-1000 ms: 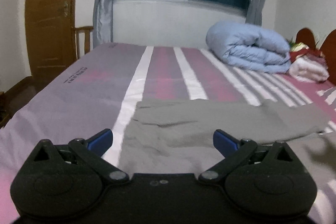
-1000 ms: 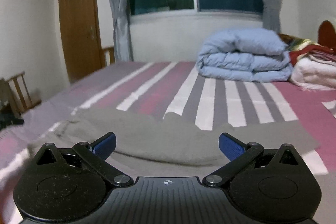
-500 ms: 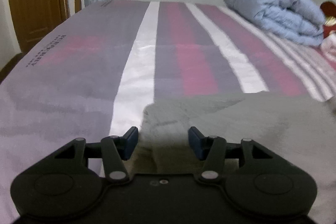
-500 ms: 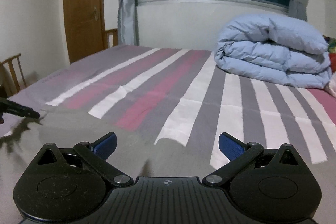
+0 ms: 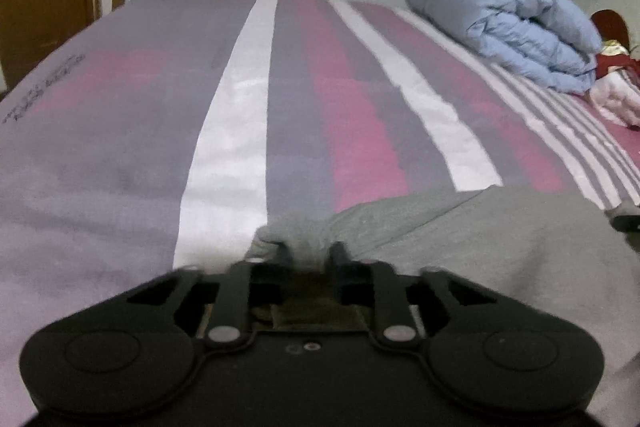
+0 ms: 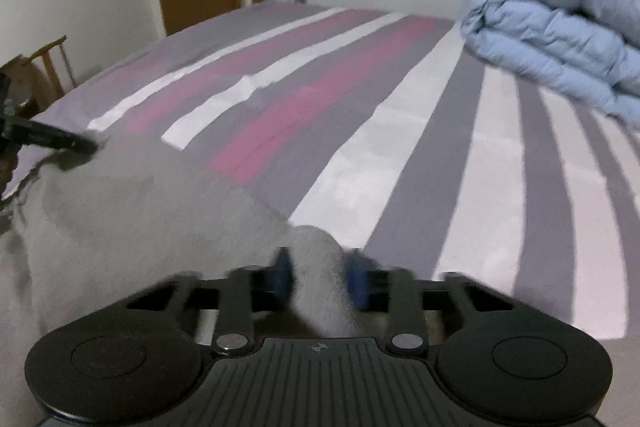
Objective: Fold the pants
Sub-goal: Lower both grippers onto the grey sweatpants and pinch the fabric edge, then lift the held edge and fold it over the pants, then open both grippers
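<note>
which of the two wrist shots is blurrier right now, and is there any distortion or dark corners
Right wrist view: clearly blurrier, the blue fingers and the pinched grey pants smear, as does the folded blue duvet. Left wrist view: sharper on the pants and striped bedsheet, soft only near the fingers. Both views: fisheye bends the bed stripes outward, corners fall to black, and the indoor light is dim and flat.

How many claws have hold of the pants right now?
2. The left claw pinches a bunched edge of the pants; the right claw has just closed on a raised fold farther along.
</note>
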Demonstrator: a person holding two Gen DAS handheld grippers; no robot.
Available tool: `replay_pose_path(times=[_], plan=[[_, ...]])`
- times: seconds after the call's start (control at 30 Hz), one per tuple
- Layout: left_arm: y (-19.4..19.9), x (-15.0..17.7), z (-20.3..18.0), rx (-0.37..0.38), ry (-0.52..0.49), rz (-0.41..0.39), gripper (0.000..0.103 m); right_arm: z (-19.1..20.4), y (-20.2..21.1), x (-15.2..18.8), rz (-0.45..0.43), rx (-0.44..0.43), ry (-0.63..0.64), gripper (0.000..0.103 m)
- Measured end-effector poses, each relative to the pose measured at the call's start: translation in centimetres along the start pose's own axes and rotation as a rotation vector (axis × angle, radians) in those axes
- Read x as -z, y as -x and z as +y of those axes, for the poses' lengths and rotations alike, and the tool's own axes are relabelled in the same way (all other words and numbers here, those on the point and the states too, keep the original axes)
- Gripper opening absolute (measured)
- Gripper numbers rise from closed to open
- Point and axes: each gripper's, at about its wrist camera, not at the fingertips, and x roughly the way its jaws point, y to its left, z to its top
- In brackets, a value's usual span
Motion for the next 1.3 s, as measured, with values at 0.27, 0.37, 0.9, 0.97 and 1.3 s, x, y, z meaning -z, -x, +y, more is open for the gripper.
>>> replay_pose_path(times=[0.27,0.37,0.9,0.97,1.3], plan=[[1.8,0.4,0.2,-0.001,-0.014,-0.041,0.006,0.7,1.1,0.5,-0.035,0.010,-0.017,0.012],[2.5,1.1,0.4,-0.060,-0.074,-0.083,0.018,0.8,1.2,0.3,-0.042,0.018,-0.020,0.016],[-1.5,-0.6,3.9,0.299,-0.022,0.022,0.007,-1.1,-0.5,-0.3,0.054,-0.076,-0.033,0.026],[-0.1,-0.4,4.0,0.296,-0.013,-0.046,0.007,-1.1,-0.4,-0.3,0.066,-0.097,-0.027,0.010],[8.5,-0.7,3.9,0.325,-0.014,-0.222,0.007,3.2,7.5,-1.7,-0.128,0.016,0.111,0.011]])
